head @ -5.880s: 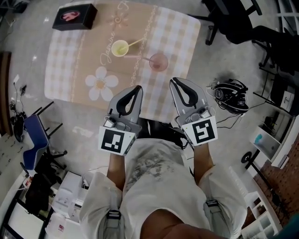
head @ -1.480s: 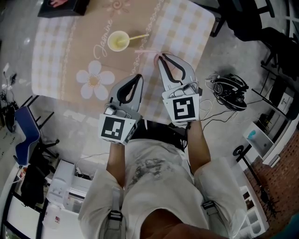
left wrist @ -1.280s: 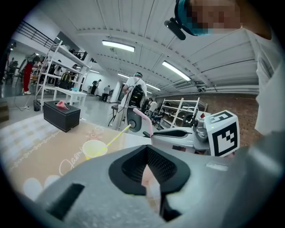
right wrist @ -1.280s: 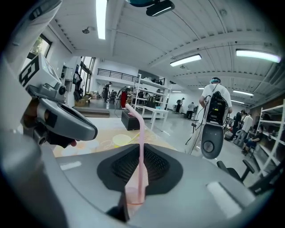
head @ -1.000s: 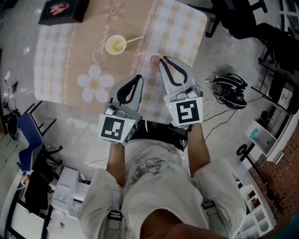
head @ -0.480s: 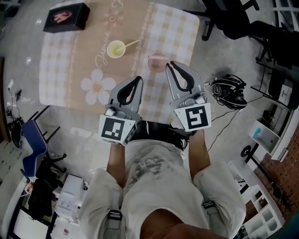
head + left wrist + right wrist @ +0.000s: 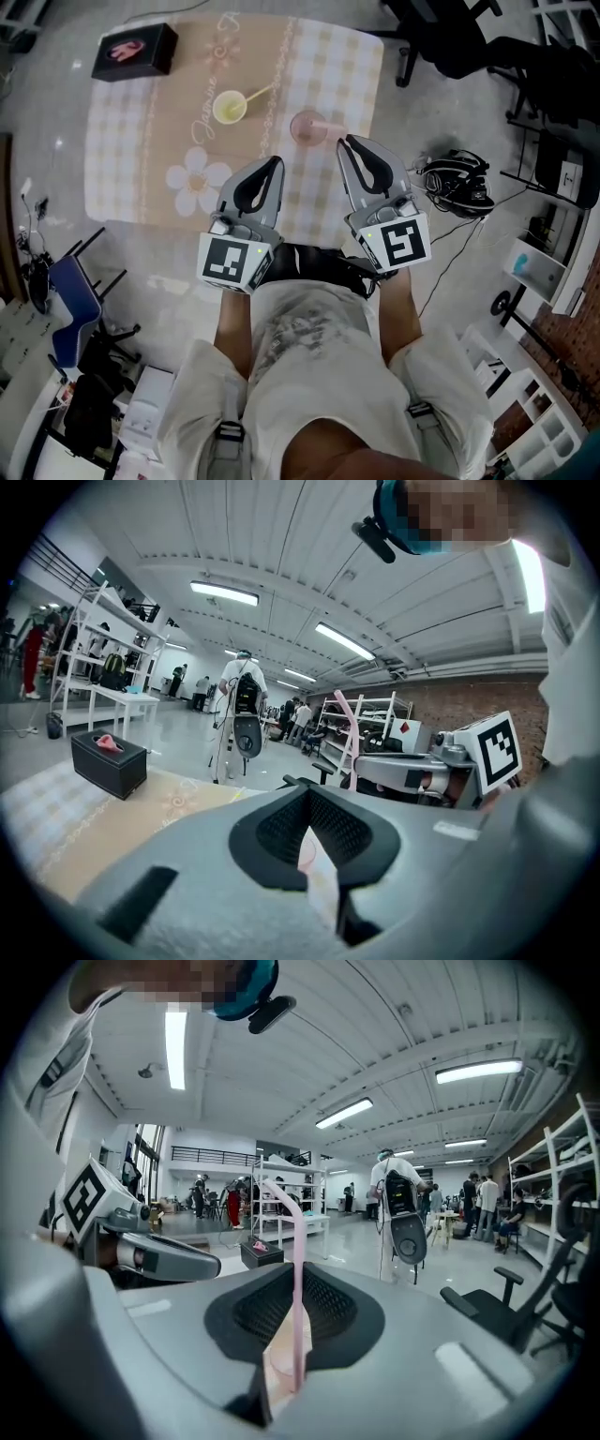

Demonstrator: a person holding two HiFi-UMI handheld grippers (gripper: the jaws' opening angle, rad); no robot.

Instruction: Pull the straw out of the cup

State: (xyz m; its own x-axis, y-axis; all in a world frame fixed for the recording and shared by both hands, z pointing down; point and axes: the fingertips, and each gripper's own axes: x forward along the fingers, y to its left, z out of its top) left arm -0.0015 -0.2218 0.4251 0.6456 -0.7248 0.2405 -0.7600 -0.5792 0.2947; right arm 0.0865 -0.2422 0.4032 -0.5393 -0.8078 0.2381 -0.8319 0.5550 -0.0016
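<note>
A pink straw (image 7: 296,1316) stands upright between the pads of my right gripper (image 7: 298,1274), which is shut on it, bent end uppermost. Its lower end shows just under the jaws, with the pink cup (image 7: 278,1363) below. From overhead, the pink cup (image 7: 307,126) stands on the checked tablecloth (image 7: 187,66), a little ahead and left of my right gripper (image 7: 348,141). My left gripper (image 7: 276,161) hangs over the table's near edge, shut and empty. In the left gripper view, my left gripper (image 7: 309,803) looks past the held pink straw (image 7: 347,726). A yellow cup (image 7: 228,108) with a yellow straw stands further left.
A black box (image 7: 134,52) lies at the table's far left corner. Headphones and cables (image 7: 457,183) lie on the floor to the right, with dark office chairs (image 7: 469,37) behind them. A blue chair (image 7: 66,309) stands at the left. People walk in the hall behind.
My right gripper has risen and drawn back to the right from the pink cup, carrying the straw with it. The left gripper has lifted slightly and stays shut.
</note>
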